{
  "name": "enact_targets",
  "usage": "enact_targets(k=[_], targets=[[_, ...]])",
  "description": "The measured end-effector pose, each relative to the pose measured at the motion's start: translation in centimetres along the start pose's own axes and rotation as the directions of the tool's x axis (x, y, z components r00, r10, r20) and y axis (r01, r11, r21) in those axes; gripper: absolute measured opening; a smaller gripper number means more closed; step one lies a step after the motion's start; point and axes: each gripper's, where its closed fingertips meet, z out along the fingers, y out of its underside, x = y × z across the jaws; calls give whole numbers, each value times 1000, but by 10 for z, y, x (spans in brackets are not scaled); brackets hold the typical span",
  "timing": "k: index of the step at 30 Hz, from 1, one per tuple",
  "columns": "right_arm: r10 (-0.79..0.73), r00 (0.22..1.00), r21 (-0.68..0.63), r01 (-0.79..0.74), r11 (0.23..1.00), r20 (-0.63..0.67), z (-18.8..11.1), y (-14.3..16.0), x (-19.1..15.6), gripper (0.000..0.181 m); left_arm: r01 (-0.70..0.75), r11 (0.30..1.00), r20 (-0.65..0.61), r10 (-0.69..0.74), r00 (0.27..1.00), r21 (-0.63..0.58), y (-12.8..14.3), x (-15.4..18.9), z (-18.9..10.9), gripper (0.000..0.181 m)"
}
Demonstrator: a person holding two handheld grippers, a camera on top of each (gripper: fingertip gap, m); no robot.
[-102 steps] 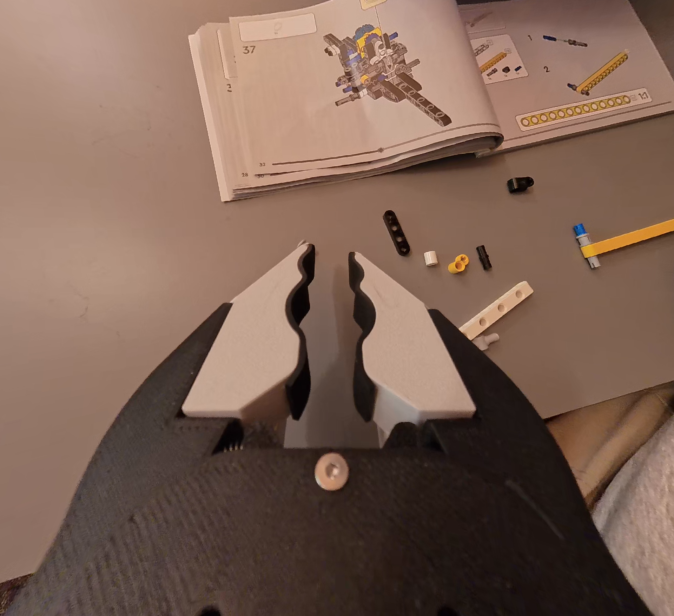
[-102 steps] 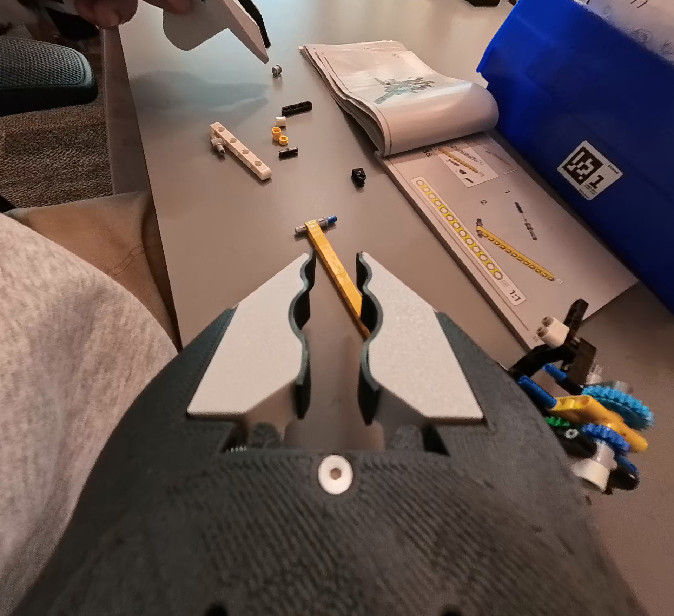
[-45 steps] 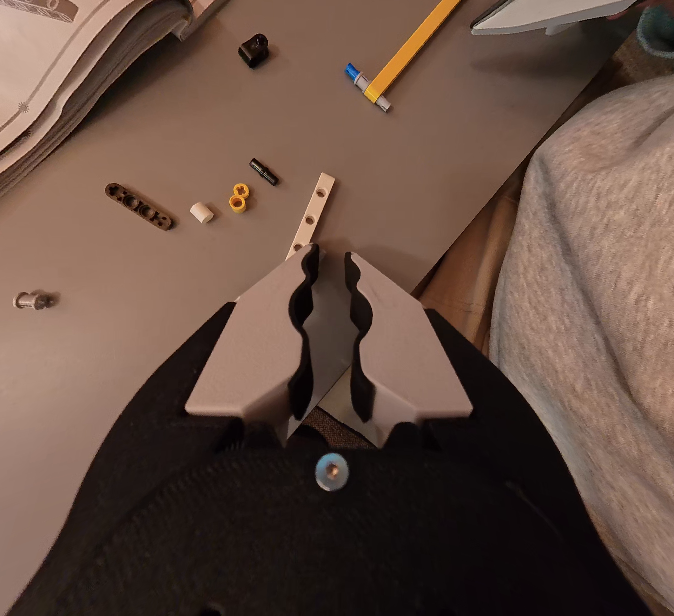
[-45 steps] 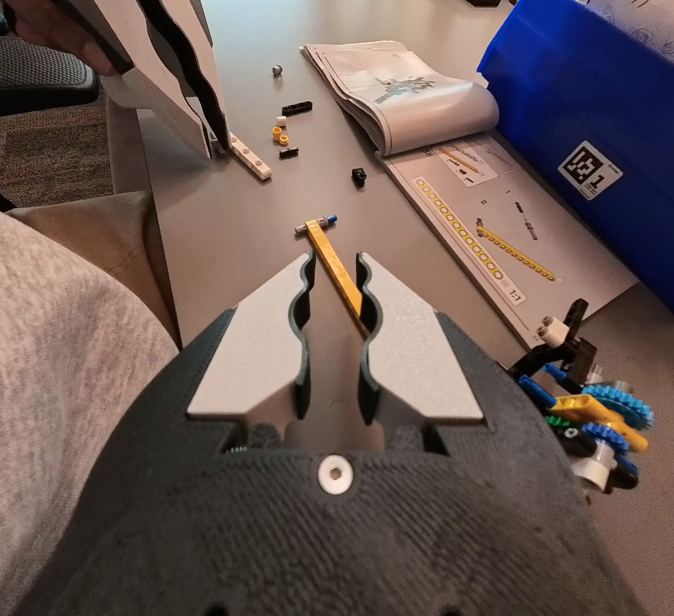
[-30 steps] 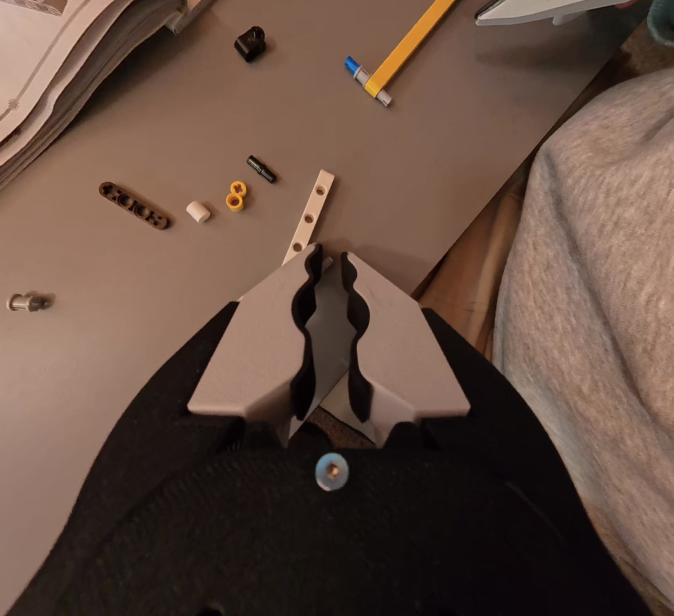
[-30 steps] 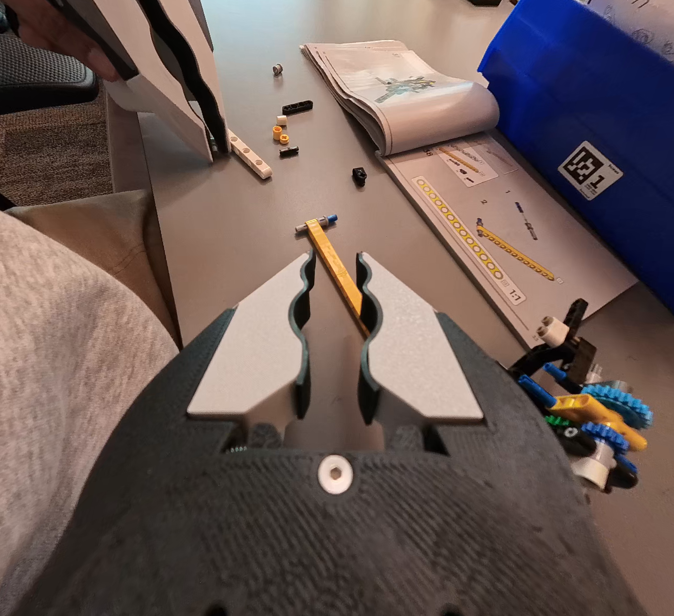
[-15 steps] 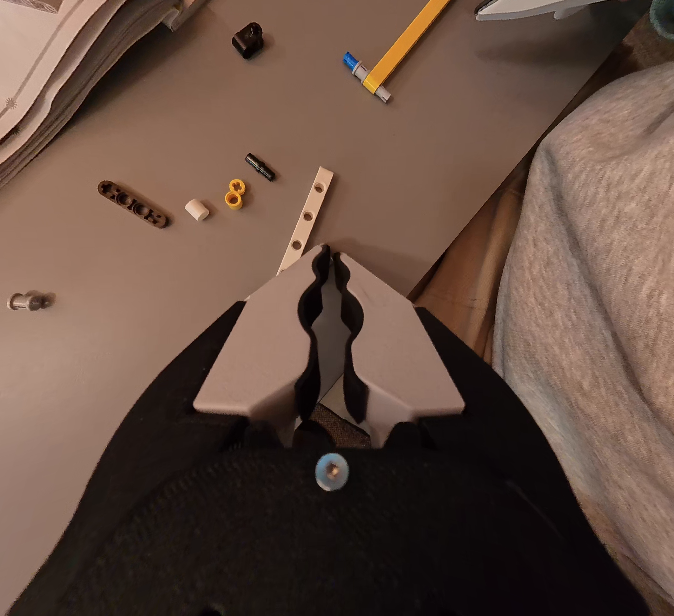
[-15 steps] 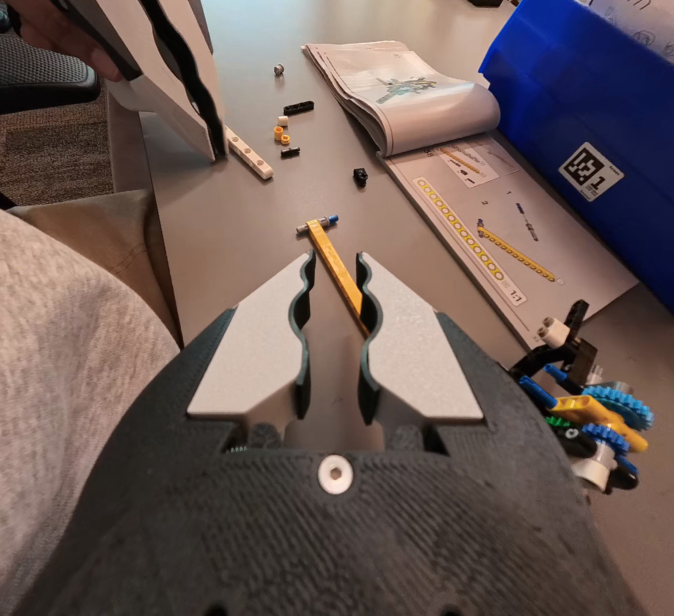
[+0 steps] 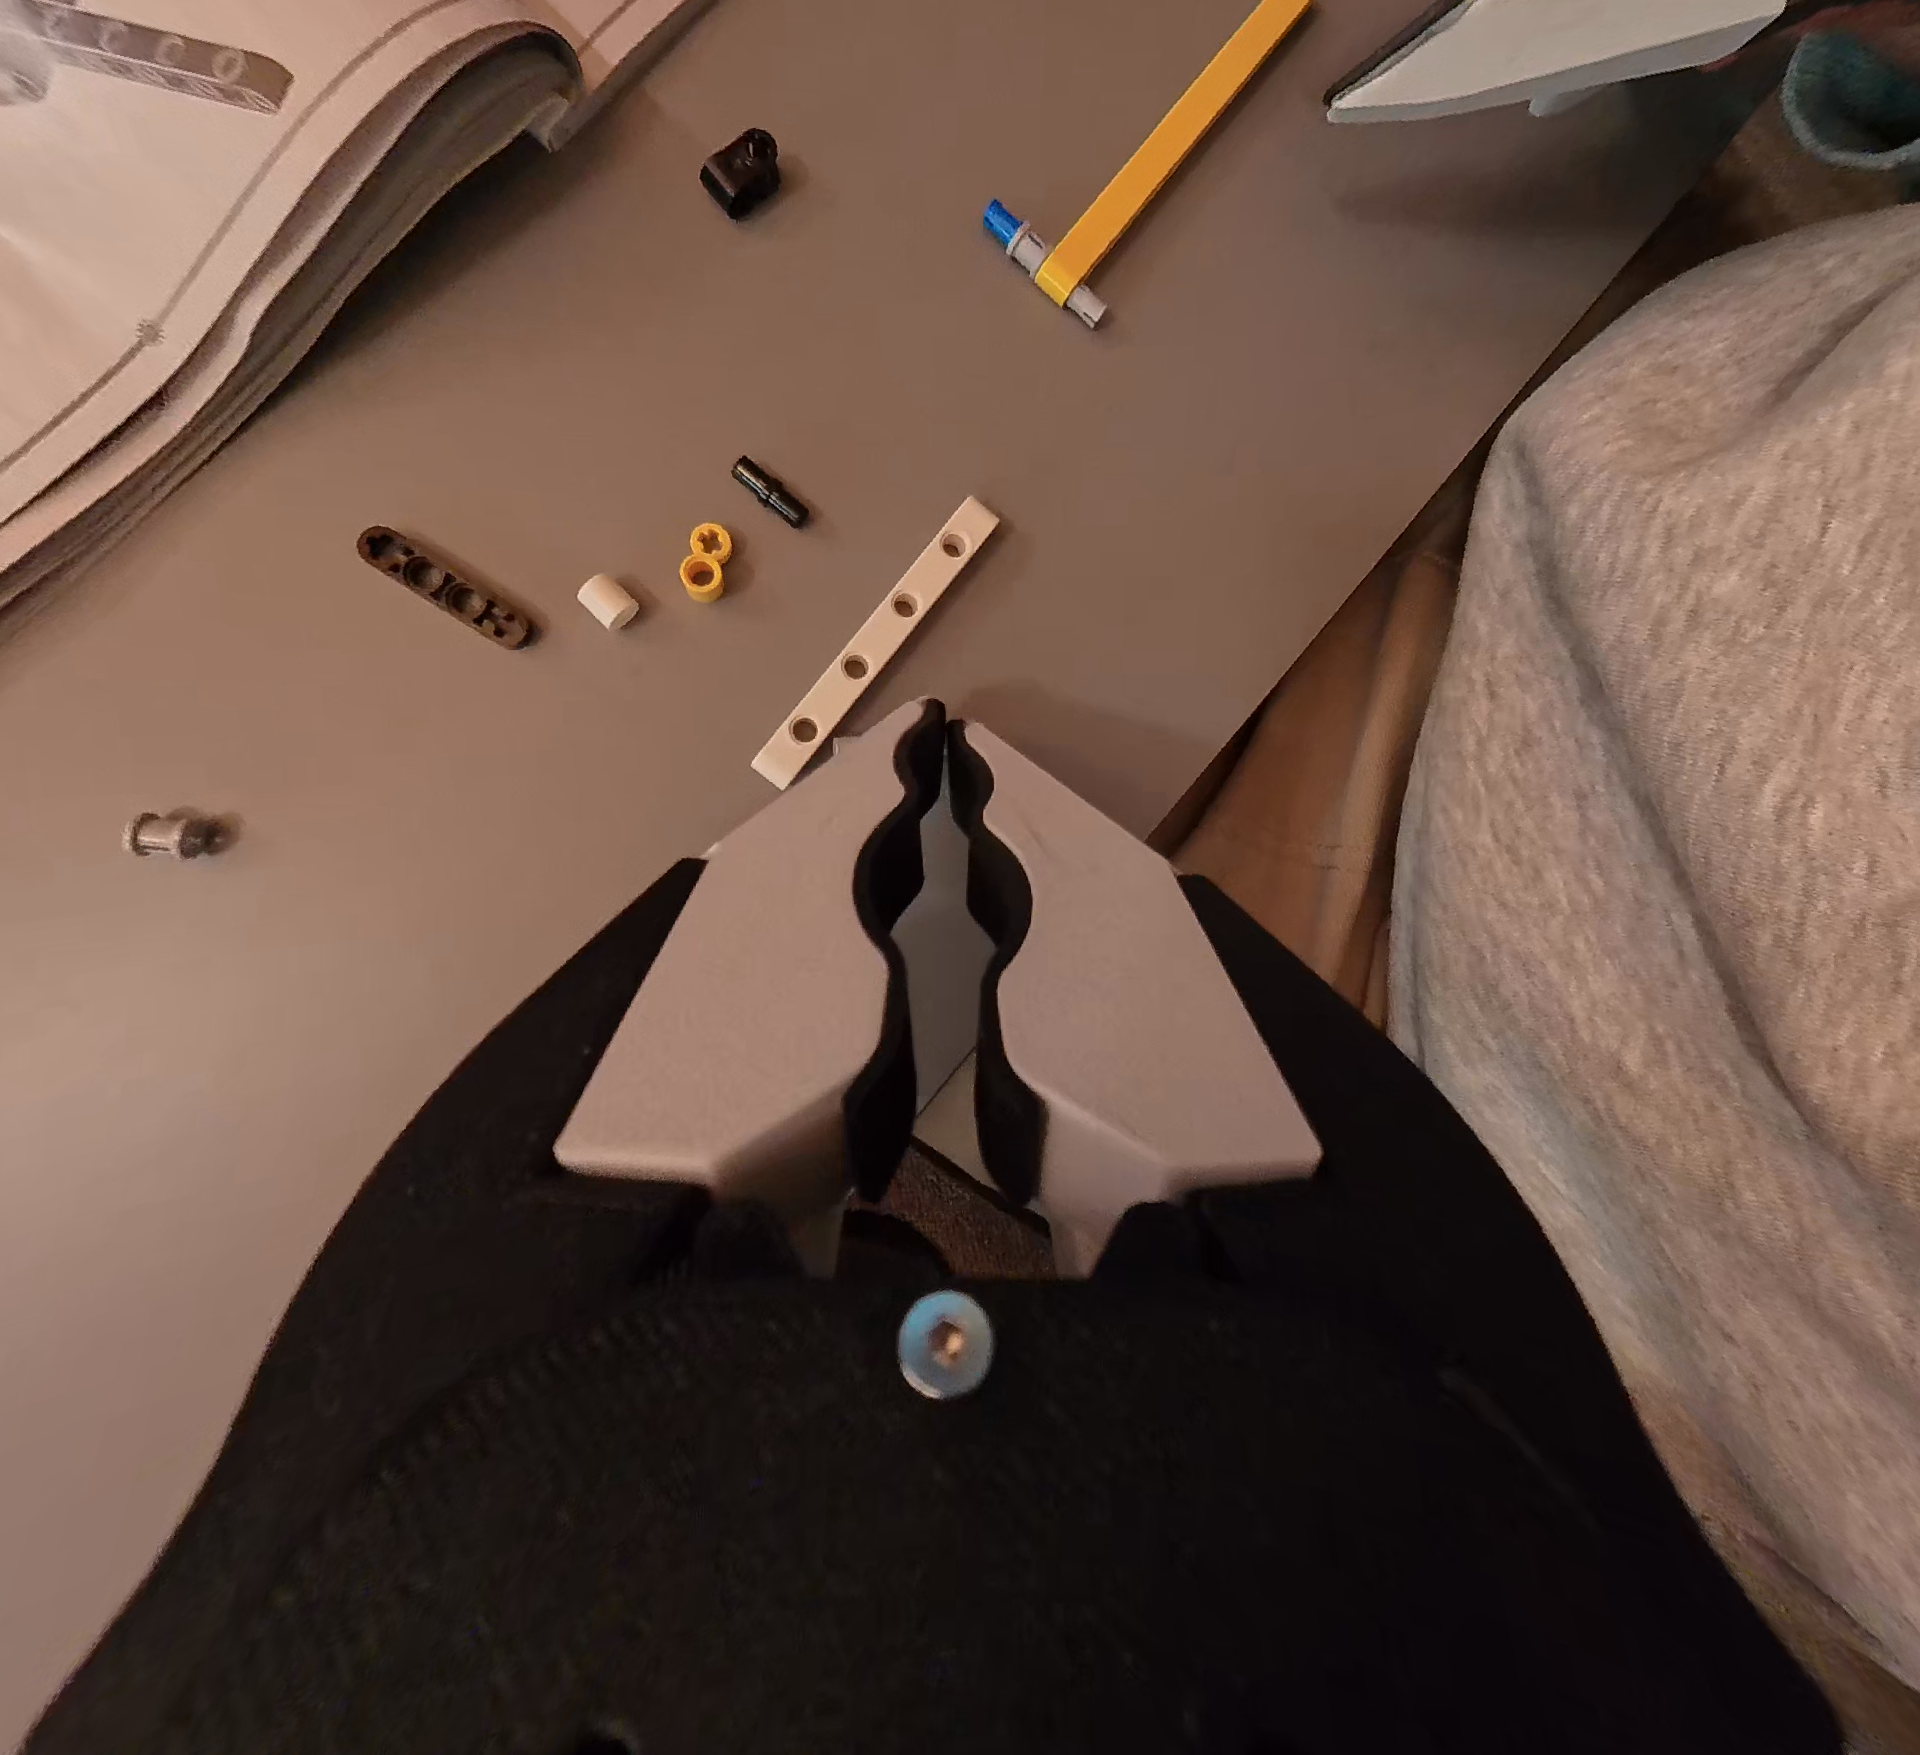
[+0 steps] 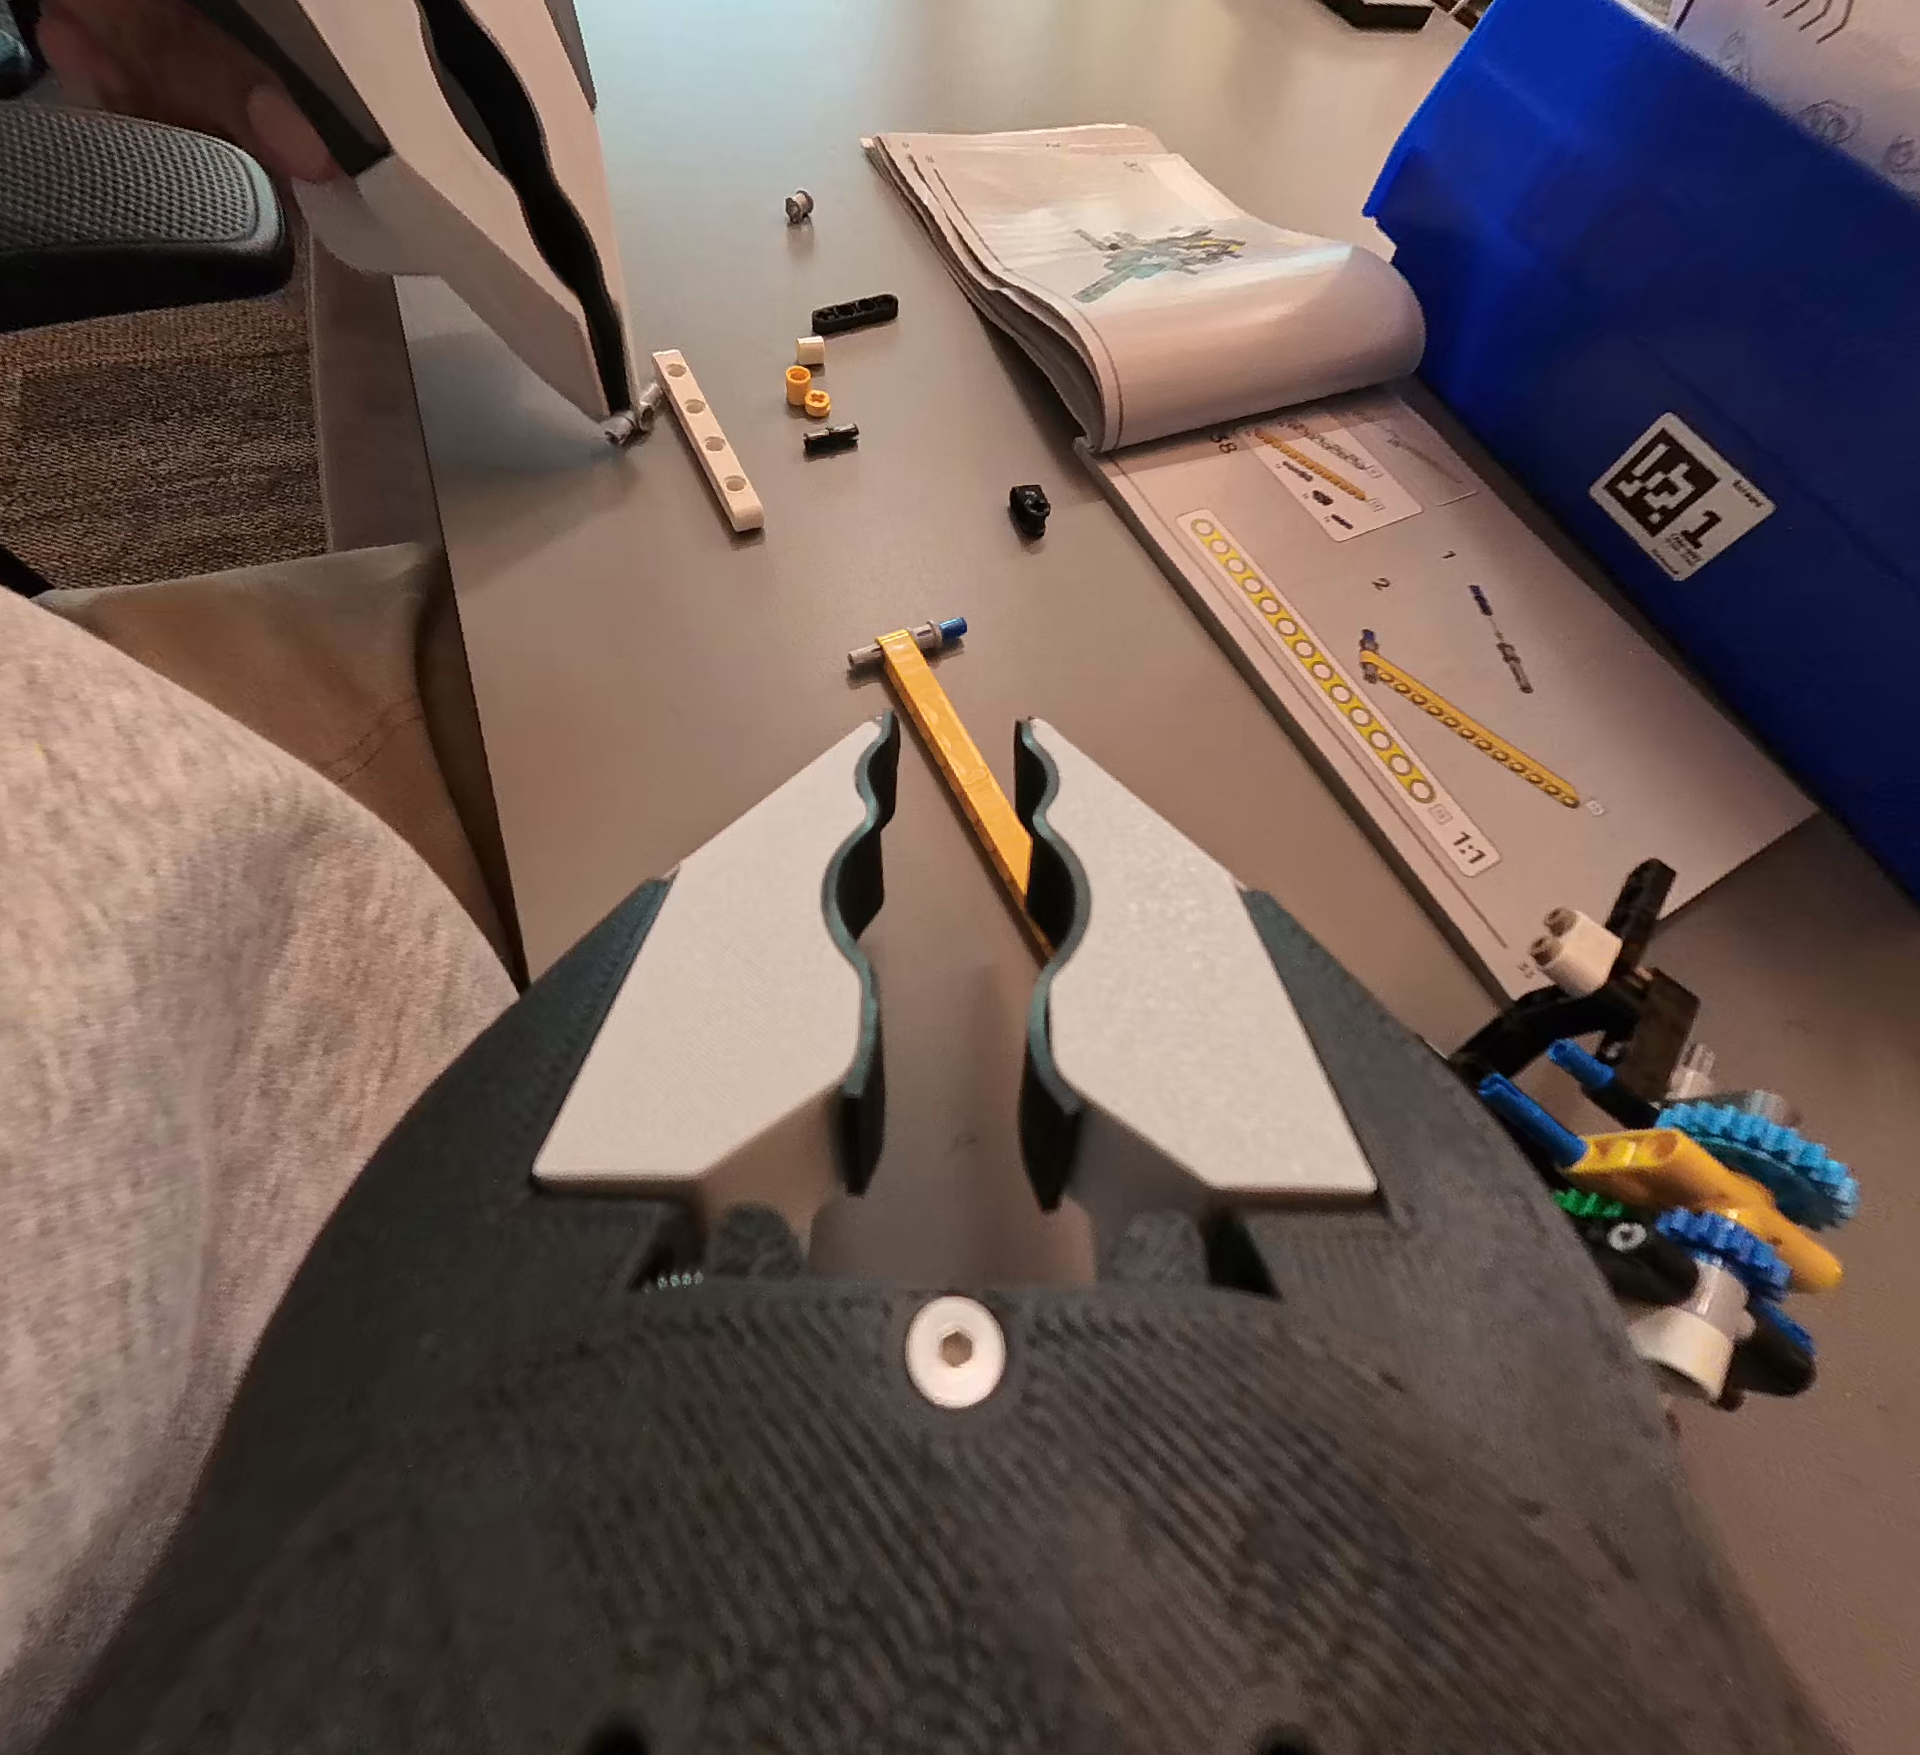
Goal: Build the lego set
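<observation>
My left gripper (image 9: 943, 737) is shut at the near end of a white four-hole beam (image 9: 883, 635), close to the table's front edge. In the right wrist view its tips (image 10: 621, 417) pinch a small grey pin (image 10: 636, 423) beside that beam (image 10: 712, 443). My right gripper (image 10: 951, 734) is open and low over the table. A long yellow beam (image 10: 925, 687) lies between its fingers, with a blue and grey axle pin (image 10: 940, 633) through its far end. The left wrist view shows this beam (image 9: 1174, 126) and the right gripper (image 9: 1314, 27) too.
Loose parts lie left of the white beam: black pin (image 9: 771, 492), yellow bush (image 9: 709, 562), white bush (image 9: 608, 602), black liftarm (image 9: 447, 585), grey pin (image 9: 166, 835), black connector (image 9: 743, 173). An open instruction booklet (image 10: 1143, 271), blue bin (image 10: 1662, 303) and part-built model (image 10: 1662, 1165) are at the right. About 15 centimetres separates my left fingertips from my right.
My left gripper swung down to the near end of the white beam and its fingers closed on the small grey pin. The right gripper has stayed still and open over the yellow beam.
</observation>
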Motion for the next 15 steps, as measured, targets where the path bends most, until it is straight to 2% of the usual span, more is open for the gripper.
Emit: enact_targets(k=[5,8,15], targets=[[-1,1000,2,1,1000,0,0,-1,0,20,2,999,45,-4,999,48,-10,-7,-1,6],[-1,1000,1,1,1000,0,0,-1,0,21,-12,997,63,8,998,71,-16,-6,4,15],[-2,1000,2,2,1000,-3,-1,-1,0,20,-37,998,62,33,998,54,-18,-3,17,18]])
